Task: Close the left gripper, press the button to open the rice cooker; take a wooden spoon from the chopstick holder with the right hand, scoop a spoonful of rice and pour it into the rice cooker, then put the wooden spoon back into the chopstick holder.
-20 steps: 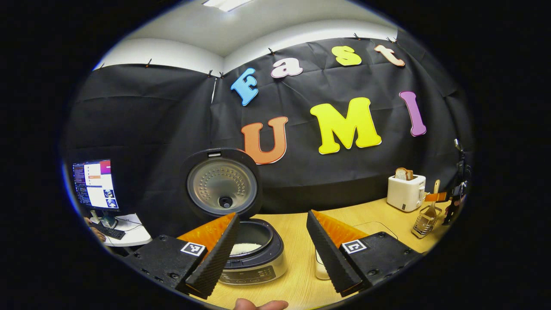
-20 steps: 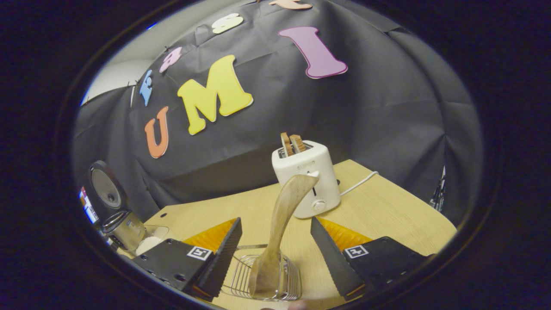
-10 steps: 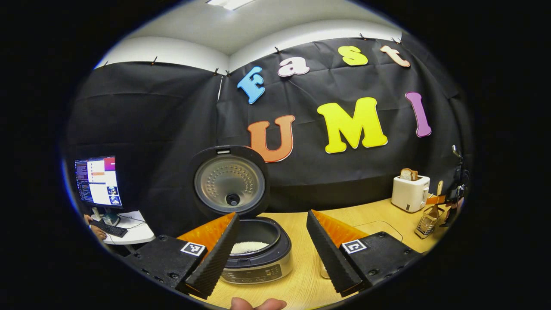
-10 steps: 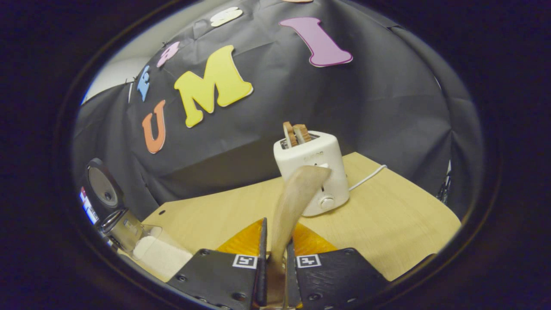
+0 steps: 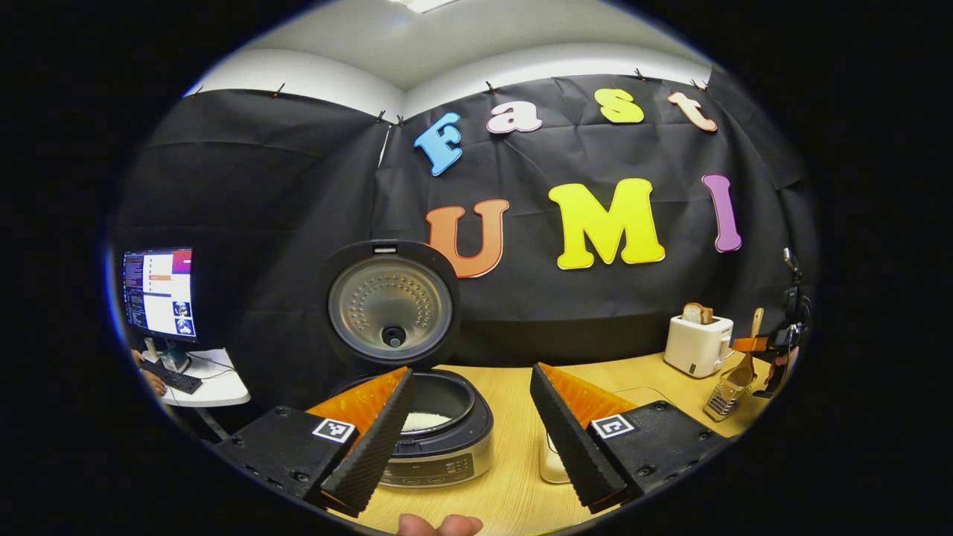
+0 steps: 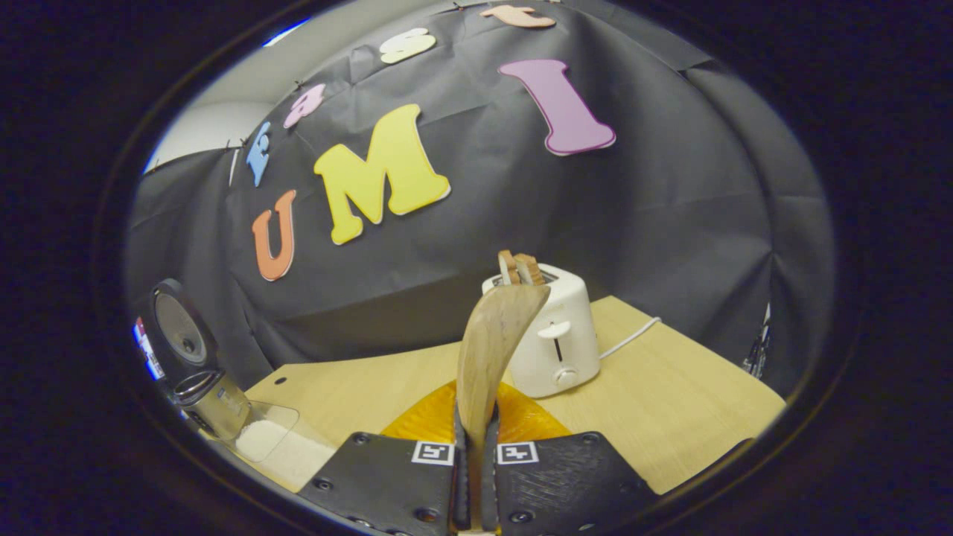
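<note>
1. The rice cooker [image 5: 432, 432] stands open at the left of the bench [image 5: 514, 484], its lid [image 5: 391, 305] upright and white rice in the pot.
2. The left gripper [image 5: 469, 432] hovers before the cooker, fingers [image 5: 372, 447] spread wide and holding nothing.
3. The toaster [image 5: 696, 344] stands far right, the wire chopstick holder [image 5: 718, 402] just beside it.
4. The right gripper [image 6: 473, 476] has its fingers clamped on the wooden spoon [image 6: 491, 335], which rises in front of the toaster.
</note>
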{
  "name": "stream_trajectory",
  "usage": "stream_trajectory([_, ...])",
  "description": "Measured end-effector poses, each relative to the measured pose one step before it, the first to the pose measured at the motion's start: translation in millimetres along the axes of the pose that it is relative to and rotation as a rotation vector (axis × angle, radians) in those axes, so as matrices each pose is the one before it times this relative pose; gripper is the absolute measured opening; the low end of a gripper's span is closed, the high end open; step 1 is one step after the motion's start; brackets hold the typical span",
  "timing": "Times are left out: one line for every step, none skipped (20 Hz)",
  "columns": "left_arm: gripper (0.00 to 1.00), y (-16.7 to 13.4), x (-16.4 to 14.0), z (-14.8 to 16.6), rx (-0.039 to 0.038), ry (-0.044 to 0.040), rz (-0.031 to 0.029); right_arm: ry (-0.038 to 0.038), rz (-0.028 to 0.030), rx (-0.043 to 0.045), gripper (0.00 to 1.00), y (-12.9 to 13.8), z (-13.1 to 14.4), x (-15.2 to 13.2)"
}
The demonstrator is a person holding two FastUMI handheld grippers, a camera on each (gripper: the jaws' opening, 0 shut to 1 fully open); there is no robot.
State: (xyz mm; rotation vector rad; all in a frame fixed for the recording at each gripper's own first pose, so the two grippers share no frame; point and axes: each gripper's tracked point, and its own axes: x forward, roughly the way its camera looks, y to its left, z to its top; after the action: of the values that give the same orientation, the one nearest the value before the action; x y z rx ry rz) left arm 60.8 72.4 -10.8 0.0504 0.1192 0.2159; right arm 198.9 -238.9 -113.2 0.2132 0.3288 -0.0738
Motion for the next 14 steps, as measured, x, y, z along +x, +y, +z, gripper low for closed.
stream_trajectory([0.99, 1.82, 0.10, -0.19, -0.00072, -0.00381, 0.00584, -0.02352, -0.01009, -0.02534, 0.06, 1.91, 7.53, -2.75])
stream_trajectory([0.99, 0.97, 0.65, -0.26, 0.00066, -0.00417, -0.00052, -0.01813, -0.00873, -0.02180, 0.07, 2.58, 6.93, -2.83])
stream_trajectory([0.99, 0.09, -0.98, -0.31, 0.00068, -0.00350, -0.00578, -0.01770, -0.01004, -0.01855, 0.06, 3.28, 6.25, -2.59])
stream_trajectory([0.99, 0.30, -1.61, -1.16, -0.00301, -0.00243, -0.00815, -0.01930, -0.00460, -0.01226, 0.06, 3.72, 7.43, -3.62])
stream_trajectory([0.99, 0.74, -1.46, -0.42, -0.00471, -0.00544, -0.00547, -0.02056, -0.00107, -0.01154, 0.06, 5.99, 7.94, -3.62])
stream_trajectory([0.99, 2.74, 0.01, -1.35, -0.00722, -0.00404, -0.00042, -0.01399, 0.00367, -0.01474, 0.06, 7.99, 7.51, -2.98])
stream_trajectory([0.99, 0.66, -0.16, 0.09, -0.00857, -0.00864, -0.01248, -0.01246, 0.01124, -0.01329, 0.08, 11.52, 5.37, -4.54])
stream_trajectory([0.99, -1.40, 0.59, -0.35, -0.01067, -0.00704, -0.02096, -0.00923, 0.01137, -0.01601, 0.06, 12.60, 6.16, -2.65])
stream_trajectory([0.99, 1.75, 0.05, -1.04, -0.01558, -0.00586, -0.00998, -0.00671, 0.01306, -0.01445, 0.06, 14.34, 6.10, -2.76])
stream_trajectory([0.99, 5.44, 0.26, -2.19, -0.00546, 0.00083, -0.00128, -0.00953, 0.02095, -0.00659, 0.08, 17.86, 7.22, -2.34])
stream_trajectory([0.99, 5.16, -1.65, -2.51, 0.00098, -0.00171, 0.00105, -0.00886, 0.02014, -0.00198, 0.06, 18.81, 6.13, -1.43])
stream_trajectory([0.99, 4.88, -2.72, -1.73, 0.00872, -0.00229, 0.00229, -0.00611, 0.01947, -0.00026, 0.06, 19.36, 5.11, 0.66])
stream_trajectory([0.99, 5.78, -2.35, -2.51, 0.01196, -0.00089, 0.00457, -0.00114, 0.02079, 0.00055, 0.06, 20.76, 2.68, 2.05])
stream_trajectory([0.99, 3.62, -1.33, -2.68, 0.01209, 0.00105, 0.00519, 0.00514, 0.02235, -0.00156, 0.06, 21.06, 0.31, 2.90])
